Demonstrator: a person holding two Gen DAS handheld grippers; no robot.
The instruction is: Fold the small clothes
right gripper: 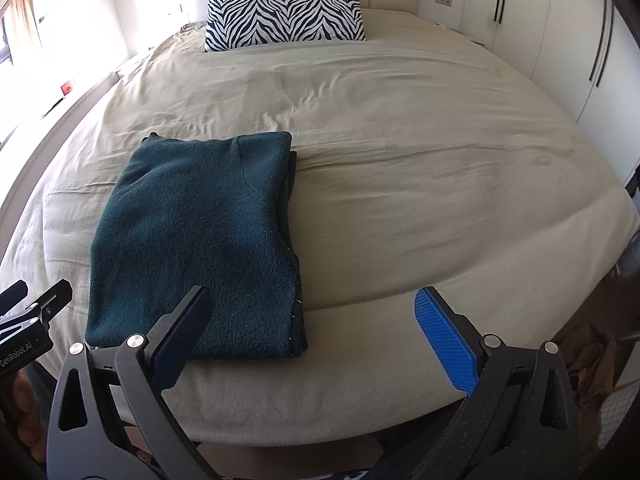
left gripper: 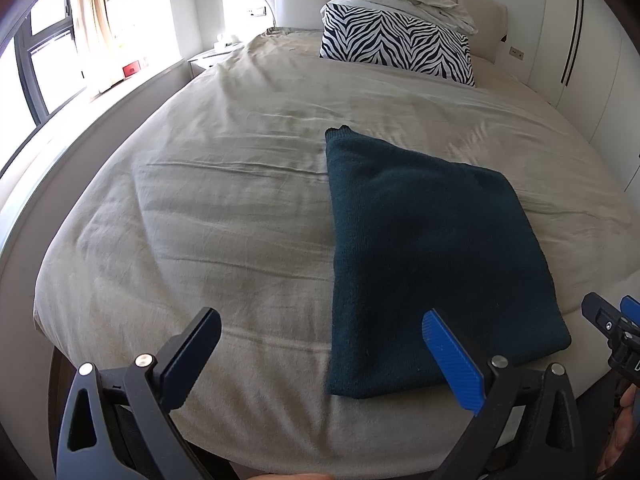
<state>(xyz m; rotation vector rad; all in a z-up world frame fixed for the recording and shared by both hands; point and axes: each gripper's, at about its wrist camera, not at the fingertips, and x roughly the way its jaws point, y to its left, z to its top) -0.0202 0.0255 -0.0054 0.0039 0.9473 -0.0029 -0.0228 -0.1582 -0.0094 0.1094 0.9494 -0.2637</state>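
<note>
— Blue pads on black fingers: how does the left tool [left gripper: 322,344] stand?

— Its jaws are spread wide, nothing between them. It hangs over the near edge of the bed [left gripper: 224,200], and its blue finger crosses in front of the near corner of the sweater [left gripper: 428,256].

— Touching it?

— I cannot tell from that view; it overlaps the knit, no more.

— And the right tool [right gripper: 324,328]?

— Spread wide too, holding nothing. Its black finger overlaps the sweater's [right gripper: 196,240] near edge, its blue finger lies over bare sheet. Each tool shows at the rim of the other's view: the right one at the far right of the left view, the left one at the far left of the right view, with part of a hand below it.

— Where is the sweater, then?

— Dark teal, folded into a long rectangle, flat on the beige sheet near the foot of the bed, its long side running toward the headboard. From the right view, layered edges show along its right side.

— Farther up?

— A zebra pillow [right gripper: 284,16] at the head, well apart from the sweater, with a crumpled white duvet [left gripper: 404,0] piled on it. Window and curtain [left gripper: 94,12] to the left, white wardrobe doors [right gripper: 552,36] to the right.
</note>
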